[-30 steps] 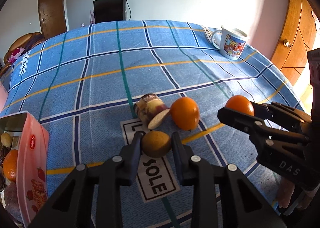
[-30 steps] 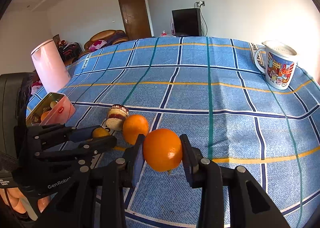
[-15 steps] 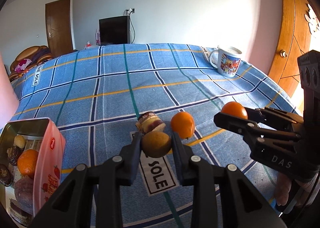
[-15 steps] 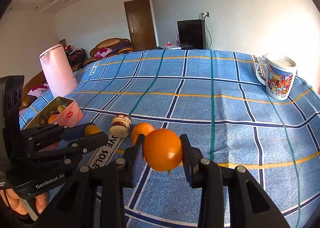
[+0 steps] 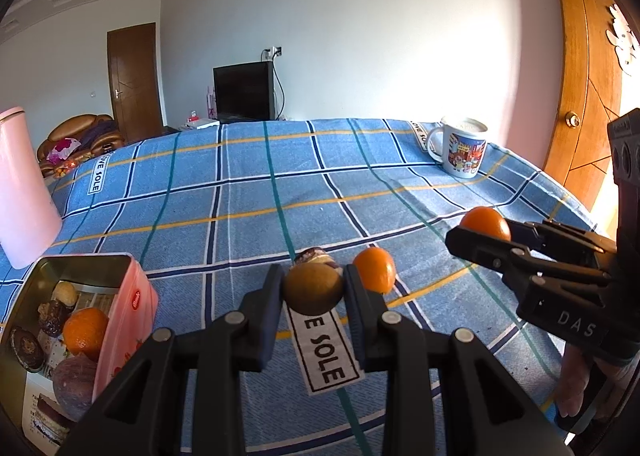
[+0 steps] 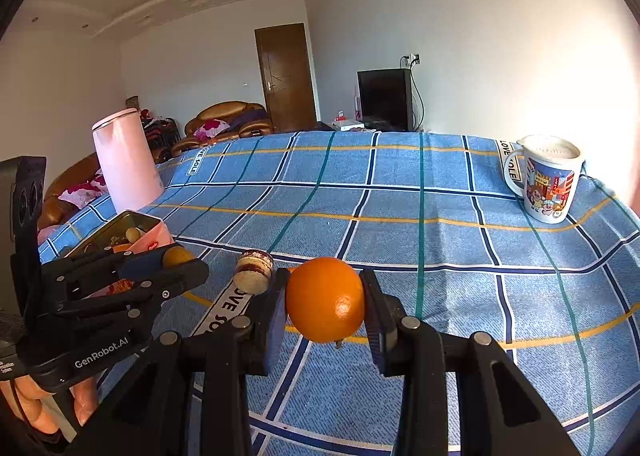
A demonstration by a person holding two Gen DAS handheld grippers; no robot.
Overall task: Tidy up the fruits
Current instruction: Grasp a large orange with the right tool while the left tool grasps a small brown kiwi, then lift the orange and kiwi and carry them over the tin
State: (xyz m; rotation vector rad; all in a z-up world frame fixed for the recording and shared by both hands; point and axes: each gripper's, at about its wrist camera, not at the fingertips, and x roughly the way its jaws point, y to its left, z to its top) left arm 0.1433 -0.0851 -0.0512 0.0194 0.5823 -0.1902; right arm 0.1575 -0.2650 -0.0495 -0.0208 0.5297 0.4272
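Observation:
My left gripper (image 5: 314,288) is shut on a brown round fruit (image 5: 314,288) and holds it above the blue checked cloth; the fruit also shows in the right wrist view (image 6: 178,256). My right gripper (image 6: 325,300) is shut on an orange (image 6: 325,300), seen from the left wrist at the right (image 5: 485,222). A second orange (image 5: 375,269) and a small round cake (image 6: 253,270) lie on the cloth just beyond the fingers. The pink tin (image 5: 124,320) at the lower left holds an orange (image 5: 85,332), a purple fruit and snacks.
A pink kettle (image 6: 124,160) stands at the far left behind the tin. A printed mug (image 6: 548,180) stands at the far right of the table (image 6: 400,196). A wooden door frame (image 5: 576,68) is close on the right.
Both grippers have risen and pulled back with their fruits. The tin and the kettle have come further into view at the left.

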